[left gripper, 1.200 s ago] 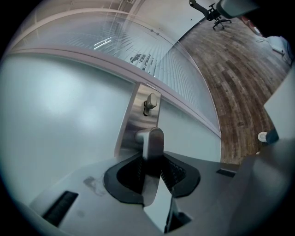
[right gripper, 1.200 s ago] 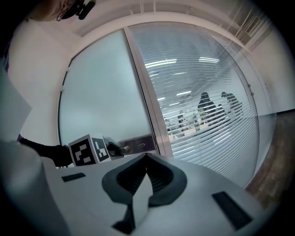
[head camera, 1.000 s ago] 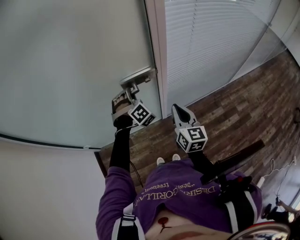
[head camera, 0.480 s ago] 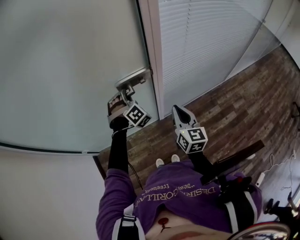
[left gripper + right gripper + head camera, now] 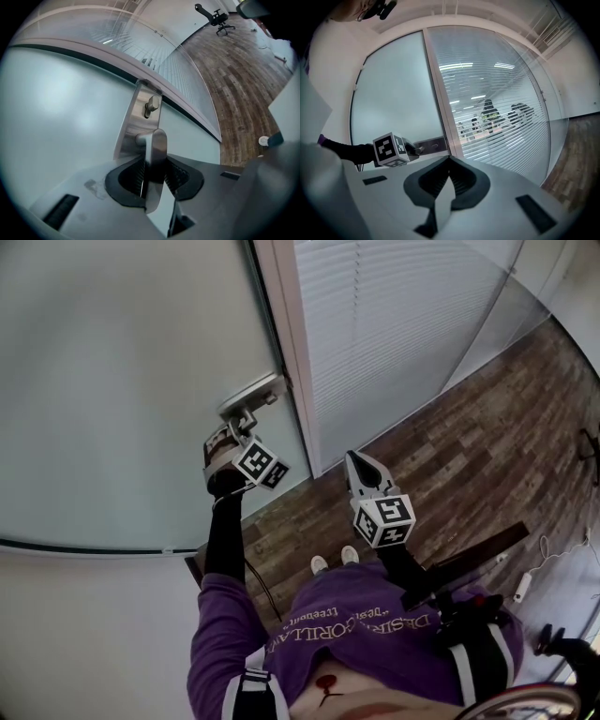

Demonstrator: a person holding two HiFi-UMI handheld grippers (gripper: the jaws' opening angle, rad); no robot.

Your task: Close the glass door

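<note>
Wood flooring (image 5: pixel 450 427) is bordered at ten o'clock by the glass door (image 5: pixel 122 381), its handle (image 5: pixel 154 150) clamped in the left gripper (image 5: pixel 242 420) jaws, right gripper (image 5: pixel 353 460) jaws together, empty; the smooth handle could be lost if tugged askew.

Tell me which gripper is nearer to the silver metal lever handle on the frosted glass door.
Left. The left gripper is closed on the silver metal lever handle of the frosted glass door. The right gripper hangs apart from it, off the door, jaws together and empty.
</note>
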